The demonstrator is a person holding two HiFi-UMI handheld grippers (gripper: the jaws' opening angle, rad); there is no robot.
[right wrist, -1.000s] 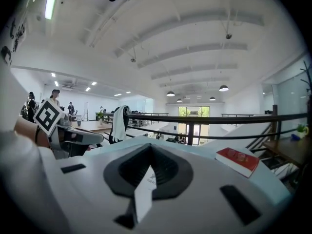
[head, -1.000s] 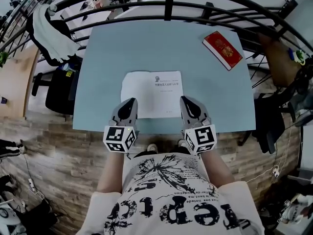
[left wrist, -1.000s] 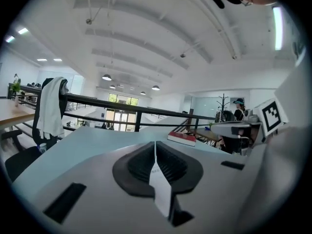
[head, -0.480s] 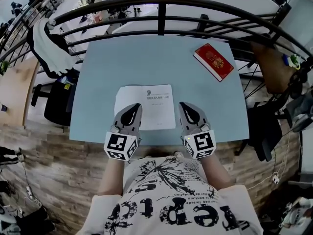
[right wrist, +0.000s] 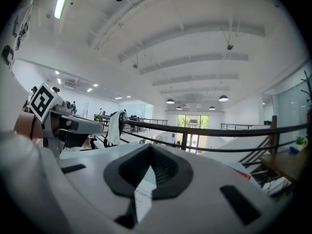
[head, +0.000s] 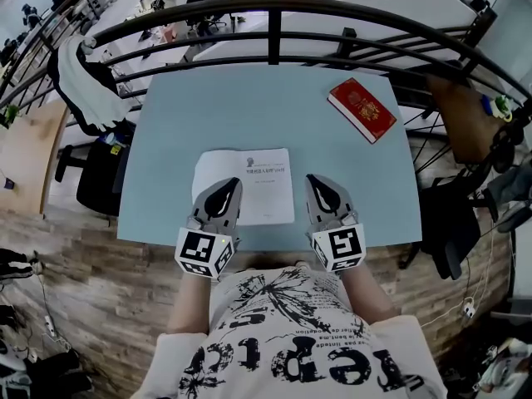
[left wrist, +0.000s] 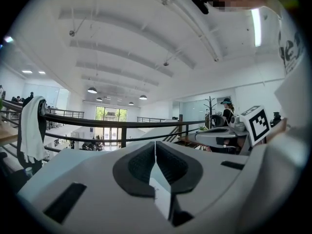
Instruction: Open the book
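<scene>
A white booklet (head: 243,185) lies flat on the light blue table (head: 249,98), near its front edge, with small print on its right half. A red book (head: 361,109) rests at the table's far right. My left gripper (head: 224,181) hovers over the booklet's lower left part with its jaws shut and nothing between them. My right gripper (head: 320,179) hangs just right of the booklet's right edge, also shut and empty. In the left gripper view the gripper (left wrist: 155,143) points level across the table. In the right gripper view the booklet (right wrist: 144,199) shows below the closed gripper (right wrist: 150,147).
A black railing (head: 274,23) curves round the table's far side, with a white cloth (head: 83,81) draped over it at the left. A dark chair (head: 100,165) stands by the table's left edge, and bags and cables lie at the right.
Both grippers have risen a little and drawn slightly back toward the person. Both stay shut, and the booklet lies as before.
</scene>
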